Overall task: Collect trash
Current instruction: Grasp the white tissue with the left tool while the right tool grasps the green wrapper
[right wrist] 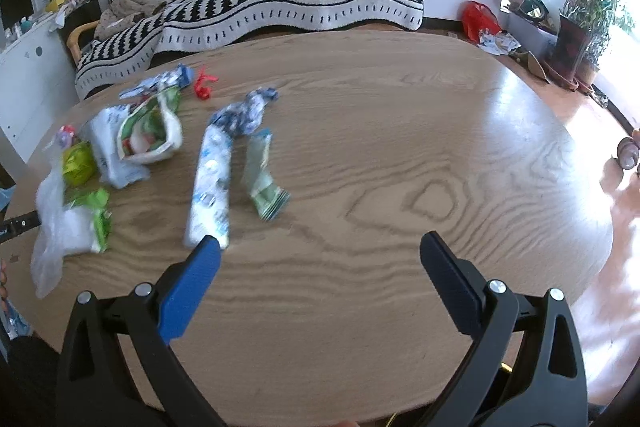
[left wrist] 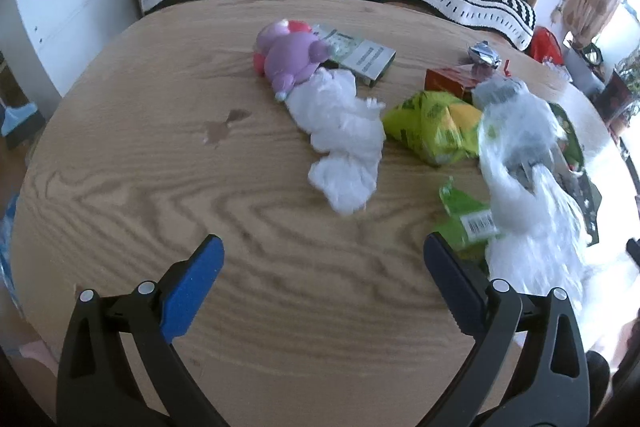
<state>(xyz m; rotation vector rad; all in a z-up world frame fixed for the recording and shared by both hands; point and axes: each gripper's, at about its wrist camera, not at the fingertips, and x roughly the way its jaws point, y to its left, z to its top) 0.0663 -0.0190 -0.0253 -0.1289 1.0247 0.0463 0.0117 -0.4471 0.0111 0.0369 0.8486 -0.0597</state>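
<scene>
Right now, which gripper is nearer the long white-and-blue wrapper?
Right. The right gripper has its blue finger tip right at the near end of the long white-and-blue wrapper. The left gripper faces other trash, and its view doesn't clearly show that wrapper.

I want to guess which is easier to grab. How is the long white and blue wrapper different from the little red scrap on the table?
The white and blue wrapper is long and lies flat; the red scrap is tiny and curled up. The wrapper is pale with blue print, the scrap plain bright red. The wrapper's near end is right by the open right gripper's blue finger; the scrap sits far back near the table edge. Both are loose litter lying on the wood.
</scene>
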